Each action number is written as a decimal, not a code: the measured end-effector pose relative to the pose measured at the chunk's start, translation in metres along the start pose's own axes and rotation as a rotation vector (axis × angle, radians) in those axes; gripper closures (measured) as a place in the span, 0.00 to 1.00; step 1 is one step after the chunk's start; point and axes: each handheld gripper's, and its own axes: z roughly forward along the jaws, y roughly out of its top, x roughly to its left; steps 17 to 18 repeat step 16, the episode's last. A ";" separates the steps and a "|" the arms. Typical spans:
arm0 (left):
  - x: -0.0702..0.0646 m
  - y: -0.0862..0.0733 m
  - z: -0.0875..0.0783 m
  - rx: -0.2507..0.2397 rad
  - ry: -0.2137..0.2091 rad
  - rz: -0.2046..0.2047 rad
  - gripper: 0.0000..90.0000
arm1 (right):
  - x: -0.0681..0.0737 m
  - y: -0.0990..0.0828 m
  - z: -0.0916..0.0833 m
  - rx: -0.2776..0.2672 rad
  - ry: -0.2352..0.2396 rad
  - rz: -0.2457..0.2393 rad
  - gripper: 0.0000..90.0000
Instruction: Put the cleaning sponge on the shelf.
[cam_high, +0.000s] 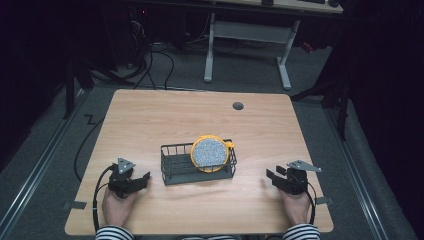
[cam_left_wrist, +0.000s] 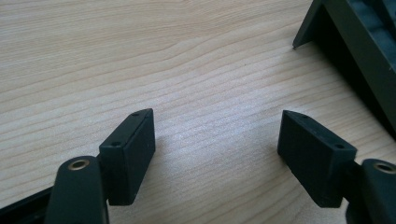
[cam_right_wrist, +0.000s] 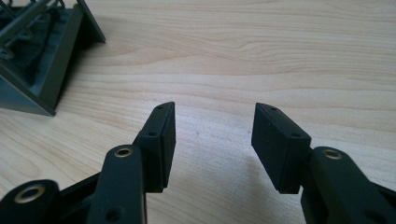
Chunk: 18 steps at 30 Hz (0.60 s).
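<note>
High view: one light wood-grain table (cam_high: 150, 115), rectangular with rounded corners, and one small round dark grommet (cam_high: 238, 105) near its far edge. At centre sits one dark wire rack (cam_high: 177, 167), rectangular, thin metal bars, open top. One round plate (cam_high: 209, 152) stands on edge in the rack's right half, leaning slightly; yellow rim, grey speckled face. No readable writing on either. Two grippers, both resting on the table near the front edge: left gripper (cam_high: 142, 178) just left of the rack, right gripper (cam_high: 273, 176) off to the rack's right, clear of it. Each is matte black with a grey three-cornered plate on top and a black cable trailing back. Two hands hold them, striped sleeves at the bottom edge. Beyond the table there is grey floor, a white desk frame and loose cables, too dark to detail.

Left gripper view: left gripper (cam_left_wrist: 217, 140) jaws spread wide, nothing between them, only bare wood grain. Jaw pads are flat black blocks with small screw holes. A rack corner (cam_left_wrist: 355, 42) shows top right, dark grey, apart from the jaws.

Right gripper view: right gripper (cam_right_wrist: 214, 140) jaws also spread, empty. Same black blocky pads, brass-coloured pivot bushings. A rack corner (cam_right_wrist: 42, 70) shows top left, probably with a solid base tray, though the view is cropped.
</note>
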 end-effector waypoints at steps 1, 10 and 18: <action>0.000 0.000 0.000 0.000 0.000 0.000 0.31 | 0.001 -0.001 0.002 0.011 -0.005 -0.007 0.53; 0.000 0.000 0.000 -0.001 0.001 0.000 0.31 | 0.007 -0.006 0.011 0.051 -0.049 -0.071 0.48; 0.000 0.000 0.000 -0.001 0.001 0.000 0.31 | 0.013 -0.006 0.012 0.063 -0.083 -0.115 0.46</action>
